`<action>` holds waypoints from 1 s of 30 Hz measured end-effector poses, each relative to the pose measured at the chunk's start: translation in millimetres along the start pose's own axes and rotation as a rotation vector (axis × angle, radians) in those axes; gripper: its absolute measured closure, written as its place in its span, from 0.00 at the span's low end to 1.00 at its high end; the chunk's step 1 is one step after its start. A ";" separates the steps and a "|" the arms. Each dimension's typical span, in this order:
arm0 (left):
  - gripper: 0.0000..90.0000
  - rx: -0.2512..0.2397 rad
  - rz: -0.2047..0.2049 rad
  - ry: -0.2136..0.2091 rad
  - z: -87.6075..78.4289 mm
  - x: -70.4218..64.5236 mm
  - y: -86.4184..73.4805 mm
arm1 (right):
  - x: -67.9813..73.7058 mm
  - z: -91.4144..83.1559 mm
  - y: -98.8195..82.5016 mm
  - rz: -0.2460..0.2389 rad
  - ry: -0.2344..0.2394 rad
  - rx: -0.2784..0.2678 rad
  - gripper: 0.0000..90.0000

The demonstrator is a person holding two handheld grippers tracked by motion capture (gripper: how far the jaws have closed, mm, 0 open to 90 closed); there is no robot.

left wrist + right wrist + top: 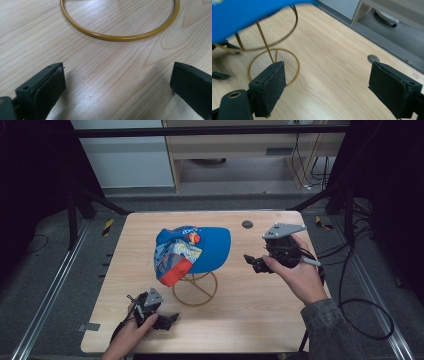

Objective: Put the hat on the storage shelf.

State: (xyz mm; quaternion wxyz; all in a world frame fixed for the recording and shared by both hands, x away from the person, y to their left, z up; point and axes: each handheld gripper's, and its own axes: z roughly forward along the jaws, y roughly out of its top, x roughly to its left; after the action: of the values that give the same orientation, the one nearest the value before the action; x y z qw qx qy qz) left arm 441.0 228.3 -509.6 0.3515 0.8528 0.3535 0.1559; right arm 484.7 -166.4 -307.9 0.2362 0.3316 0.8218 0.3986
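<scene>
Approach stage of handling a cap on a wire stand. The blue cap (200, 247), with a patterned, red-edged panel on its crown, sits on top of the gold wire stand (195, 289), whose ring base rests on the wooden table (260, 320). The right tongs (256, 262) are held above the table just beside the cap's brim, on the side away from the left tongs; in the right gripper view their two black jaws stand wide apart with nothing between them, the blue brim (249, 15) lying ahead and above the jaws and the stand's ring base (274, 66) ahead and below. The left tongs (169, 319) rest low near the table's front edge, just short of the stand; in the left gripper view their jaws are likewise spread wide and empty, pointing at the near arc of the ring base (120, 37), which lies a little beyond the tips without touching them. Judged from this layout, no grasp has yet been made: the step in hand is positioning, probably to lift the cap off the stand. The next move would call for the right tongs to advance until the brim passes between the jaws, then close on it, while the left tongs could steady the ring base so the light stand does not tip. No container is present; the stand carries the cap alone.
</scene>
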 end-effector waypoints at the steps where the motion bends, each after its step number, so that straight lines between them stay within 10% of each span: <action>1: 0.00 0.000 0.000 0.000 0.0 0.0 0.0 | -0.4 3.1 -5.0 0.002 0.001 0.007 0.16; 30: 0.00 0.000 0.000 0.001 0.0 0.0 0.0 | -1.0 53.0 -94.4 0.097 -0.009 0.130 0.16</action>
State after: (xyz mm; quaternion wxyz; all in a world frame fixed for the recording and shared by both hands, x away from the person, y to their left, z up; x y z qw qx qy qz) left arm 440.9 228.2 -509.6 0.3513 0.8526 0.3537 0.1565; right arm 486.2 -184.3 -414.6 0.1983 0.3873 0.8279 0.3538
